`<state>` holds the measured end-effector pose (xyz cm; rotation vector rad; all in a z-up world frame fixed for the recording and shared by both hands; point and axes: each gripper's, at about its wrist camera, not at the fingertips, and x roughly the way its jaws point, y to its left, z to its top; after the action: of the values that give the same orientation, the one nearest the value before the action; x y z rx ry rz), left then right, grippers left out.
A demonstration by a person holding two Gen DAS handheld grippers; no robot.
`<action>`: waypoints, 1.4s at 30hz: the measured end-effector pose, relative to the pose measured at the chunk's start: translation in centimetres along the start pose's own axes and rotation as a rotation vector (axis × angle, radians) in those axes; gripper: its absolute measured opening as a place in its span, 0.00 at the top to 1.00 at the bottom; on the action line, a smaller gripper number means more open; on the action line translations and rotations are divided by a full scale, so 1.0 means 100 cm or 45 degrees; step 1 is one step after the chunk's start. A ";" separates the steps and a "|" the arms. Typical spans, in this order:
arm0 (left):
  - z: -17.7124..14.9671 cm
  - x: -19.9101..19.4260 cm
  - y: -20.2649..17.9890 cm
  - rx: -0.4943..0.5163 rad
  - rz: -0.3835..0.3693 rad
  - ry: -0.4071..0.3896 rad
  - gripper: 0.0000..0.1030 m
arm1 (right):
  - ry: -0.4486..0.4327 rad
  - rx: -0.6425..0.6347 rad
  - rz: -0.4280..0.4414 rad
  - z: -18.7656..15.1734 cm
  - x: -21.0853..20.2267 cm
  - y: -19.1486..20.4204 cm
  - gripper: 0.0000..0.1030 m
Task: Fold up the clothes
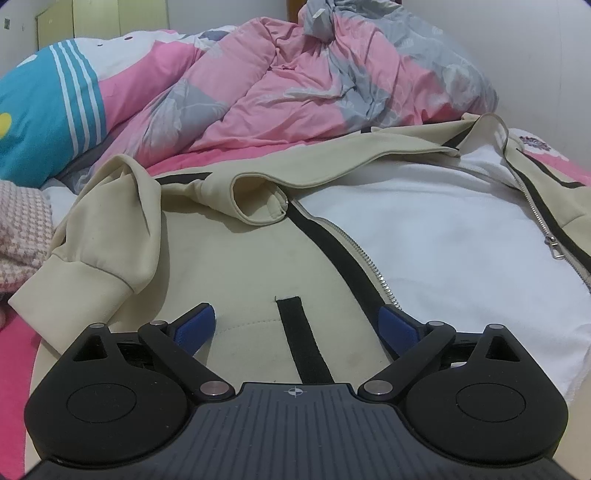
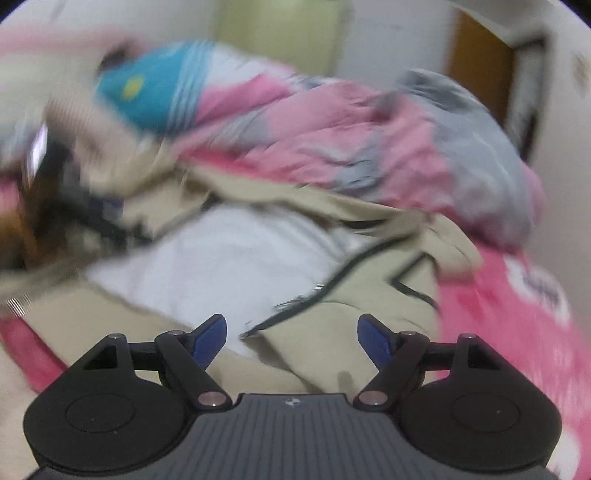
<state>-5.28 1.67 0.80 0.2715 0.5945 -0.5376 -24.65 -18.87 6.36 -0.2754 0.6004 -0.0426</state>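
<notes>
**Beige jacket lies unzipped on a pink bed**

A pink bed sheet (image 1: pixel 14 369) covers the surface, with a pink-and-grey quilt (image 1: pixel 295 74) heaped at the far side and a teal striped pillow (image 1: pixel 48 122) to the left. Pale yellow cupboards (image 1: pixel 103 18) stand against the back wall. The beige zip jacket (image 1: pixel 229 266) is spread open across the sheet, its white lining (image 1: pixel 424 236) showing — one sleeve folded over its left front. The left gripper (image 1: pixel 297 328) hovers above the jacket's black pocket strip, jaws spread, holding nothing. The right gripper (image 2: pixel 291 338) is likewise parted and empty above the hem. The right wrist view is heavily motion-blurred; a dark shape at its left edge cannot be made out.
</notes>
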 end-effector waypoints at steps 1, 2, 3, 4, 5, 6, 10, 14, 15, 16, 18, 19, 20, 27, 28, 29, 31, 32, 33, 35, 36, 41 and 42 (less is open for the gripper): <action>0.000 0.000 0.000 -0.001 0.000 0.001 0.06 | 0.017 0.012 0.009 -0.001 0.008 -0.001 0.23; -0.001 0.001 0.000 -0.003 -0.001 0.003 0.06 | 0.032 0.039 0.023 -0.002 0.015 -0.003 0.27; -0.001 0.001 0.000 -0.006 -0.003 0.004 0.06 | 0.048 0.066 0.036 -0.004 0.021 -0.006 0.29; -0.001 0.001 0.001 -0.008 -0.004 0.005 0.06 | 0.064 0.093 0.050 -0.005 0.028 -0.008 0.38; -0.001 0.001 0.001 -0.009 -0.005 0.005 0.06 | 0.080 0.120 0.063 -0.007 0.035 -0.011 0.58; -0.001 0.001 0.001 -0.009 -0.005 0.004 0.06 | 0.096 0.147 0.077 -0.008 0.041 -0.014 0.66; -0.001 0.001 0.001 -0.016 -0.009 0.004 0.06 | 0.006 0.441 0.025 -0.014 0.027 -0.068 0.95; -0.001 0.002 0.002 -0.024 -0.014 0.007 0.06 | -0.078 0.838 -0.109 -0.047 0.013 -0.137 0.94; -0.001 0.002 0.002 -0.025 -0.016 0.008 0.06 | -0.093 0.939 -0.153 -0.058 0.010 -0.154 0.94; -0.001 0.002 0.002 -0.026 -0.017 0.008 0.06 | -0.107 1.041 -0.197 -0.068 0.007 -0.170 0.94; 0.000 0.002 0.003 -0.029 -0.021 0.009 0.06 | -0.136 1.243 -0.287 -0.089 0.001 -0.204 0.91; 0.001 0.000 0.003 -0.032 -0.026 0.010 0.06 | -0.086 1.321 -0.307 -0.101 0.002 -0.213 0.87; 0.002 -0.002 0.004 -0.037 -0.034 0.012 0.06 | -0.025 1.396 -0.323 -0.113 0.003 -0.220 0.83; 0.003 -0.050 -0.001 -0.078 -0.227 0.034 0.02 | -0.226 1.507 -0.386 -0.130 -0.060 -0.211 0.39; 0.000 -0.058 -0.005 -0.063 -0.254 0.041 0.02 | -0.259 1.454 -0.367 -0.122 -0.064 -0.202 0.39; -0.003 -0.064 -0.009 -0.040 -0.259 0.050 0.02 | -0.292 1.401 -0.349 -0.114 -0.068 -0.194 0.39; -0.012 -0.068 -0.019 0.015 -0.224 0.076 0.02 | -0.355 1.295 -0.311 -0.097 -0.076 -0.178 0.39; -0.018 -0.066 -0.024 0.041 -0.192 0.096 0.02 | -0.387 1.241 -0.292 -0.089 -0.080 -0.170 0.39; -0.022 -0.064 -0.028 0.059 -0.162 0.120 0.04 | -0.418 1.187 -0.273 -0.081 -0.084 -0.161 0.39; -0.030 -0.056 -0.028 0.045 -0.142 0.160 0.07 | -0.404 1.060 -0.116 -0.057 -0.066 -0.135 0.39; -0.033 -0.054 -0.027 0.024 -0.143 0.163 0.13 | -0.390 0.998 -0.037 -0.046 -0.054 -0.121 0.40; -0.033 -0.060 -0.022 0.036 -0.103 0.144 0.61 | -0.293 0.832 0.246 -0.010 0.011 -0.061 0.40; -0.032 -0.062 -0.019 0.029 -0.090 0.147 0.76 | -0.277 0.829 0.283 -0.006 0.022 -0.054 0.40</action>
<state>-12.08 3.80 1.74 0.3055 0.7122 -0.6002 -22.97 -24.43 6.16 0.4143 0.3708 0.0076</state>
